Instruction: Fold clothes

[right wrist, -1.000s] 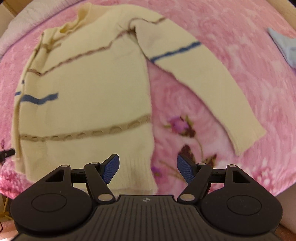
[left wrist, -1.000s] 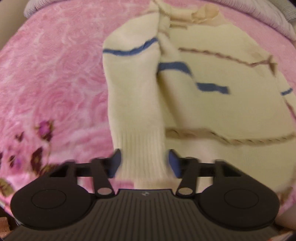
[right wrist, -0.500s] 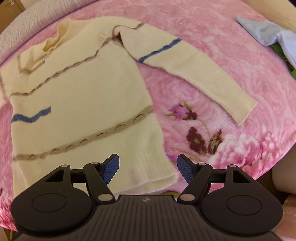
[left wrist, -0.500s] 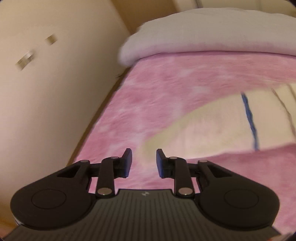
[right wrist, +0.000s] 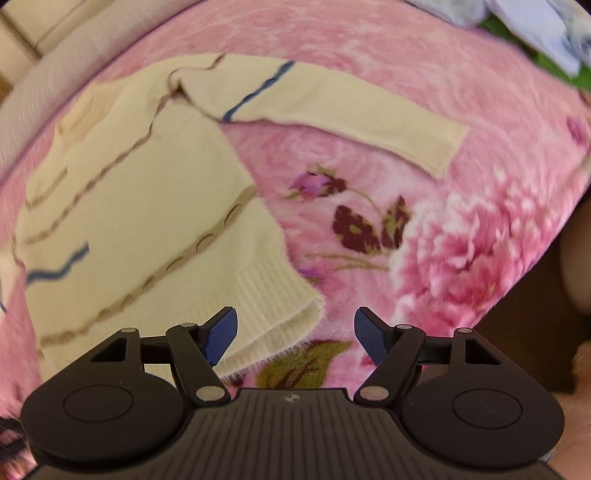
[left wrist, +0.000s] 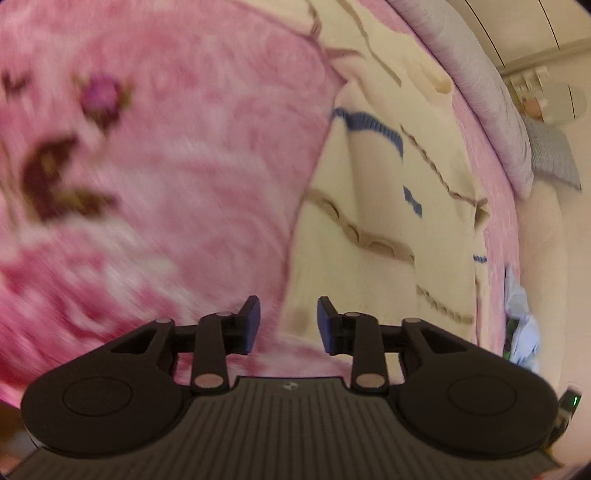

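Pink plush blanket (right wrist: 461, 92), printed with roses and dark leaves, covers the bed; we list it as the largest item.

Cream knitted sweater (right wrist: 140, 206) lies flat on the blanket, banded with tan cable lines and blue stripes. One sleeve (right wrist: 332, 107) stretches out sideways, its cuff resting on the pink pile; the ribbed hem corner sits just ahead of our right tool.

Grey pillow (left wrist: 484, 96) lies along the far edge of the bed beyond the sweater's collar.

Pale blue cloth (right wrist: 532, 26) lies bunched at the blanket's edge.

Right gripper (right wrist: 295, 332): we hold its jaws wide apart, nothing clamped.

Left gripper (left wrist: 288, 321): jaws opening, a narrower gap, nothing between them, over the sweater's hem edge (left wrist: 303, 302).
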{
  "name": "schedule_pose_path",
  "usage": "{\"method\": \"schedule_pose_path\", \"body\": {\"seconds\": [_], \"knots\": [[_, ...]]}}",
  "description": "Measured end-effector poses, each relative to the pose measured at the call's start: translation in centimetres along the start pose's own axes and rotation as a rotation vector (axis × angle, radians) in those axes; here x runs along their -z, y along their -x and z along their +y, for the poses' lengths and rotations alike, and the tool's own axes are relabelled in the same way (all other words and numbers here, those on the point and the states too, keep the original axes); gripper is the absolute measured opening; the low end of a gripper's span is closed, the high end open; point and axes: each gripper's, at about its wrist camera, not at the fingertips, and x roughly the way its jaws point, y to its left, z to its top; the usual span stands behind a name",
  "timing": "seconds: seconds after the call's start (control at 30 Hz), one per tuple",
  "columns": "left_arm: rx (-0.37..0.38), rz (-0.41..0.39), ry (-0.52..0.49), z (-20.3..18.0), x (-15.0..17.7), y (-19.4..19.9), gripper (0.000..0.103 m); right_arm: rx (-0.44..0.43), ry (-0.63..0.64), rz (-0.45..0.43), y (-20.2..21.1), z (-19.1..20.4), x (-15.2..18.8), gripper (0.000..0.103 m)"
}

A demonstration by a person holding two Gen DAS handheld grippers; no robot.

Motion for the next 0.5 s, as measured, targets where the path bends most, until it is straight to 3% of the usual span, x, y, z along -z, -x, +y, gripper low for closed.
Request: {"method": "schedule_pose_path", "body": {"seconds": [0.23,0.3,0.33,0.4,0.43,0.5], "knots": [[0.072,-0.044,0.133,0.4,0.5,-3.1,0.034,-0.177,-0.208,0.004,-2.5,-4.0,0.3,0.070],[0.112,-0.032,0.169,0.7,0.3,-3.3,0.006,-0.198,-0.255,0.007,-3.7,-4.6,0.2,0.066],[0.133,-0.024,0.187,0.9,0.3,-3.3,0.005,-0.207,-0.276,0.002,-4.2,-4.7,0.1,0.064],[0.110,-0.054,0.146,0.1,0.3,-2.0,0.005,-0.215,-0.262,-0.006,-4.3,-4.3,-0.1,0.018],[0.086,-0.083,0.075,-0.9,0.2,-0.7,0.005,-0.216,-0.234,0.001,-4.1,-3.9,-0.4,0.008],[0.051,-0.159,-0.059,-3.0,0.1,3.3,0.004,-0.228,-0.194,-0.003,-3.1,-3.3,-0.9,0.008]]}}
